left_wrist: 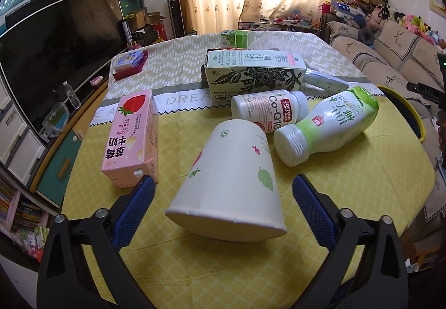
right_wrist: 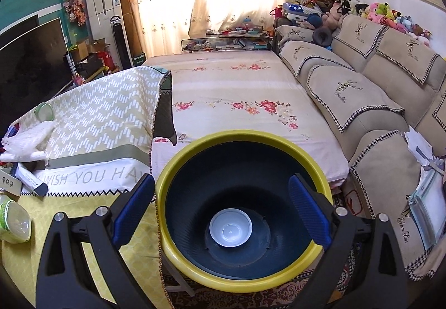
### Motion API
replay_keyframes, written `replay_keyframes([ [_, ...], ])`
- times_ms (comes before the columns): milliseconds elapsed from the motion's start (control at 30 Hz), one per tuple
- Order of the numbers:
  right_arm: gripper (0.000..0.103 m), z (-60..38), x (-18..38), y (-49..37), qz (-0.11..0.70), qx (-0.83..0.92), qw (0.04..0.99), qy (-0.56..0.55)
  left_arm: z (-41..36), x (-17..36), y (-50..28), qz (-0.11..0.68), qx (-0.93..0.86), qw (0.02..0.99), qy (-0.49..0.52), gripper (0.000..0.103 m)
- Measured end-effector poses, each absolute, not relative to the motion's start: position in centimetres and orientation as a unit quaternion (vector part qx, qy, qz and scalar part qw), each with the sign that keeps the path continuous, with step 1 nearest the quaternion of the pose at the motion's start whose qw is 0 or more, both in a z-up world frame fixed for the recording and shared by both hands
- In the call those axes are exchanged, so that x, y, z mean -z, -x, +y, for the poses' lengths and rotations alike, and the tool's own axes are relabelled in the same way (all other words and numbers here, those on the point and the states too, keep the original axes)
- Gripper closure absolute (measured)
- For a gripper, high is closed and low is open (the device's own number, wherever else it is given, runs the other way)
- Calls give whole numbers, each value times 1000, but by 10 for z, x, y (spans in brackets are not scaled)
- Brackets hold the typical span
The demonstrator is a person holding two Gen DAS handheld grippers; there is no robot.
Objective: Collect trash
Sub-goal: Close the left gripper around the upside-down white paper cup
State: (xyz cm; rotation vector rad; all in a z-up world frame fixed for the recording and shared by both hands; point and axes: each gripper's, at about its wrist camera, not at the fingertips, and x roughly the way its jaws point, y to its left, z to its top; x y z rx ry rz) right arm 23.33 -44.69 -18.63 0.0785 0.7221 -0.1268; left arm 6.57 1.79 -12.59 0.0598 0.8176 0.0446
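Observation:
A white paper cup (left_wrist: pixel 228 169) with fruit prints lies on its side on the yellow tablecloth (left_wrist: pixel 348 183), mouth toward me. My left gripper (left_wrist: pixel 223 183) is open and straddles it, both blue pads (left_wrist: pixel 133 211) a little clear of its sides. Beyond it lie a pink strawberry milk carton (left_wrist: pixel 133 139), a white Co-Q10 bottle (left_wrist: pixel 267 111), a green-and-white drink bottle (left_wrist: pixel 326 127) and a long tea carton (left_wrist: pixel 251 74). My right gripper (right_wrist: pixel 221 180) hangs open and empty over a yellow-rimmed dark bin (right_wrist: pixel 242 136), which holds a small white plastic cup (right_wrist: pixel 230 231).
A small green carton (left_wrist: pixel 234 38) and a blue-pink box (left_wrist: pixel 129 60) sit at the table's far side. A large TV (left_wrist: pixel 55 58) stands left, a sofa (right_wrist: pixel 376 91) right. The bin's rim (left_wrist: pixel 404 105) shows beside the table's right edge. A white bag (right_wrist: pixel 28 141) lies on the table.

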Motion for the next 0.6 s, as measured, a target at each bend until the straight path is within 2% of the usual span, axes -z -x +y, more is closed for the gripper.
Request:
replay_keyframes([
  [100, 11, -447, 186, -233, 353, 59, 933, -40, 20, 129, -66, 406, -18, 913, -23, 25],
  [400, 11, -448, 187, -231, 355, 55, 932, -46, 17, 125, -60, 405, 8, 914, -38, 36],
  [600, 11, -450, 183, -227, 350, 50, 934, -52, 16, 104, -50, 391, 37, 919, -25, 38],
])
